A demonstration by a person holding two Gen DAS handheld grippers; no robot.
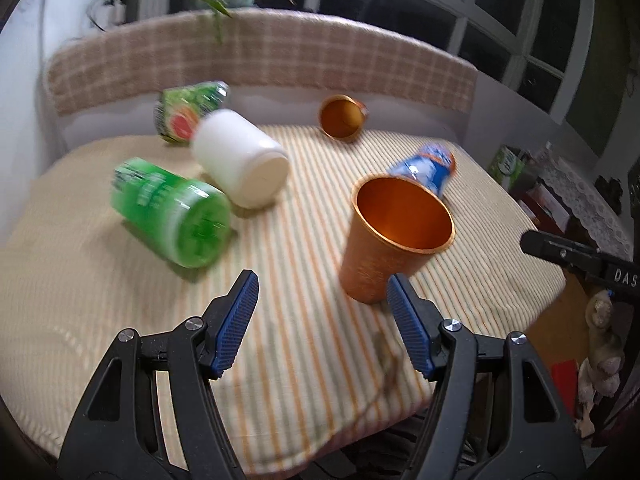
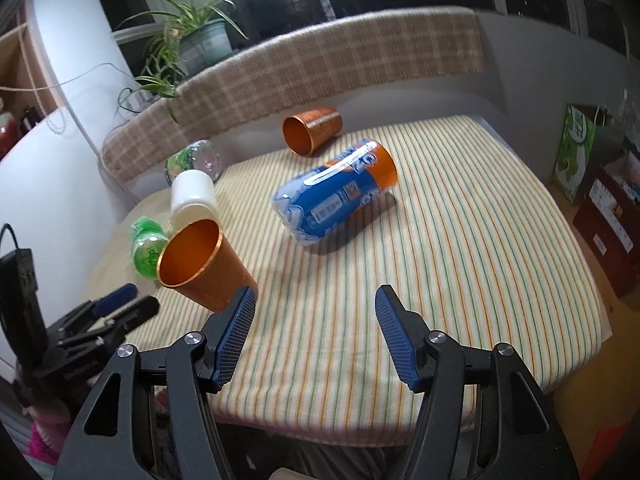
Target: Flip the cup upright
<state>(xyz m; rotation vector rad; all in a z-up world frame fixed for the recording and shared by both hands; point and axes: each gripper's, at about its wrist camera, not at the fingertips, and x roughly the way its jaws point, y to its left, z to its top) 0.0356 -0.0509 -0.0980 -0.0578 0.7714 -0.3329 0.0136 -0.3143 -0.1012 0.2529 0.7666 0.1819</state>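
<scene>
An orange metal cup (image 1: 394,236) stands upright, mouth up, on the striped cloth near the front; it also shows in the right wrist view (image 2: 202,264). A second orange cup (image 1: 342,117) lies on its side at the back, also seen from the right wrist (image 2: 311,129). My left gripper (image 1: 322,304) is open and empty, its right finger (image 1: 404,316) just in front of the upright cup's base. My right gripper (image 2: 316,320) is open and empty, its left finger (image 2: 236,332) close to the upright cup.
A white jar (image 1: 242,158), a green jar (image 1: 176,212), a green can (image 1: 188,112) and a blue-orange canister (image 2: 336,192) lie on their sides on the striped table (image 2: 460,240). A plaid backrest (image 1: 260,56) runs behind. Boxes (image 2: 608,216) stand right.
</scene>
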